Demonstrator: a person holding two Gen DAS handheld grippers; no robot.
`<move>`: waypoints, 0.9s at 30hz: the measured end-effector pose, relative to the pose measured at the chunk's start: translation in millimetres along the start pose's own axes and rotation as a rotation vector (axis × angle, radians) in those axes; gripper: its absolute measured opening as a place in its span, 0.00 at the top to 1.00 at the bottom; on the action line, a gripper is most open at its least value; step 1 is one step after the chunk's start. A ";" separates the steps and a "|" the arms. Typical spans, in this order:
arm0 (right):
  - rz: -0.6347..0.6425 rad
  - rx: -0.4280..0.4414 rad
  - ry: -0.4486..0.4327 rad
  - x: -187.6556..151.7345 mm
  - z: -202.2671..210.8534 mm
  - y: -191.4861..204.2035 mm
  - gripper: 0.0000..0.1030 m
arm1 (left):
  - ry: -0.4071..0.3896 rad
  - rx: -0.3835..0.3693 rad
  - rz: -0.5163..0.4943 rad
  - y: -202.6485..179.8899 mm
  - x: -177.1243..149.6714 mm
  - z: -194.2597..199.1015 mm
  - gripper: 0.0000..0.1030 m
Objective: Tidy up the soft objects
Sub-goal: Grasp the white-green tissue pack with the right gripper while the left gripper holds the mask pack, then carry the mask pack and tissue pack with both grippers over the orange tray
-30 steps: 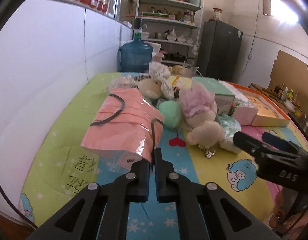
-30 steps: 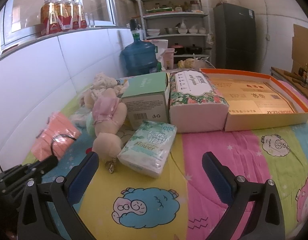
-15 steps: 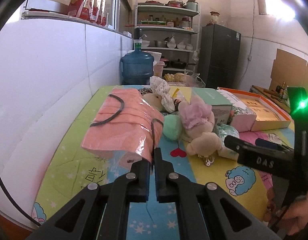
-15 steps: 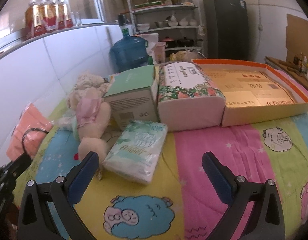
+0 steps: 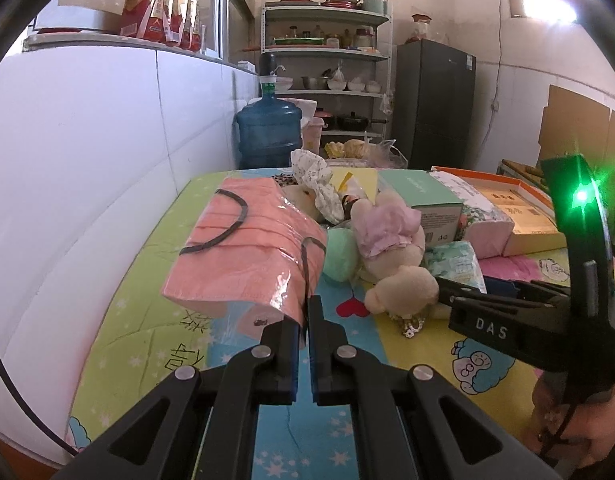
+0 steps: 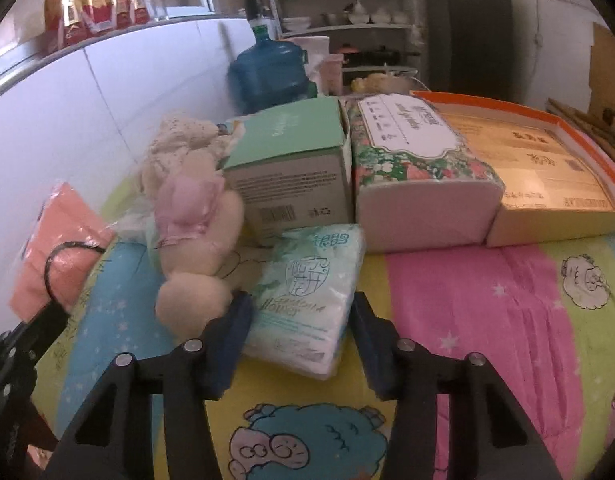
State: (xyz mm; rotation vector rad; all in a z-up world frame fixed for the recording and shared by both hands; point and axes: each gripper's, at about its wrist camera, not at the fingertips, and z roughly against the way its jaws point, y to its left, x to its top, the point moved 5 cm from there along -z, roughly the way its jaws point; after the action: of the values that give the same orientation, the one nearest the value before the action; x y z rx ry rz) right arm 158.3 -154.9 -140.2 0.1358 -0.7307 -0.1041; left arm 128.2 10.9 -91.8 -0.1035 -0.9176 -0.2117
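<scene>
The small tissue pack (image 6: 307, 296), soft and film-wrapped with green print, lies on the patterned table cover (image 6: 467, 300) toward the near edge of the table, its near end lodged between the two blue-padded fingers of the right gripper (image 6: 301, 332). The jaws are set wide, with a little clearance visible on each side, and nothing is yet held. The step in hand is judged to be closing on this pack. The fingers should be pushed a little further along the pack's sides before closing, so that the body is caught and not just the loose wrapper end; the squeeze should be kept gentle, since the pack will likely buckle. The plush toy (image 6: 195, 240) rests just beside the pack, its round foot touching the left finger, so the foot may be pinched in with it unless the gripper is shifted slightly rightwards. Behind stand the green box (image 6: 295, 168) and the floral tissue pack (image 6: 419, 176), with the orange tray (image 6: 555, 224) toward the far right corner; a straight lift is advised to avoid dragging against them.

The left gripper (image 5: 303, 320) is clamped nearly shut on the wrapper edge of the pink mask packet (image 5: 247, 252), which is held raised above the left side of the table, and should be kept steady meanwhile
</scene>
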 end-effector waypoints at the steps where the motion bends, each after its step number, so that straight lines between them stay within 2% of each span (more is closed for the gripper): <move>1: -0.001 0.006 -0.002 -0.7 1.1 -0.1 0.53 | -0.001 0.000 -0.004 -0.6 0.4 0.3 0.96; 6: -0.034 0.067 -0.015 -2.4 9.8 -9.7 0.61 | -0.008 -0.004 -0.014 -6.4 2.7 3.2 0.96; 14: -0.047 0.127 -0.091 -3.9 48.1 -27.3 0.65 | -0.036 -0.018 -0.048 -29.5 12.3 14.0 0.96; 21: -0.054 0.130 -0.162 12.7 79.3 -49.3 0.65 | -0.070 -0.046 -0.109 -70.3 27.6 24.8 0.96; 27: -0.064 0.091 -0.239 23.4 114.4 -94.5 0.65 | -0.103 -0.084 -0.171 -122.0 44.3 30.9 0.96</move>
State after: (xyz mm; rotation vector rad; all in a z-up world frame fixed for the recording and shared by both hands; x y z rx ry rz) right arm 94.4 -261.4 -55.6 0.2360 -0.9701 -0.1498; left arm 102.8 -108.6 -38.0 -0.1148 -1.0214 -0.4074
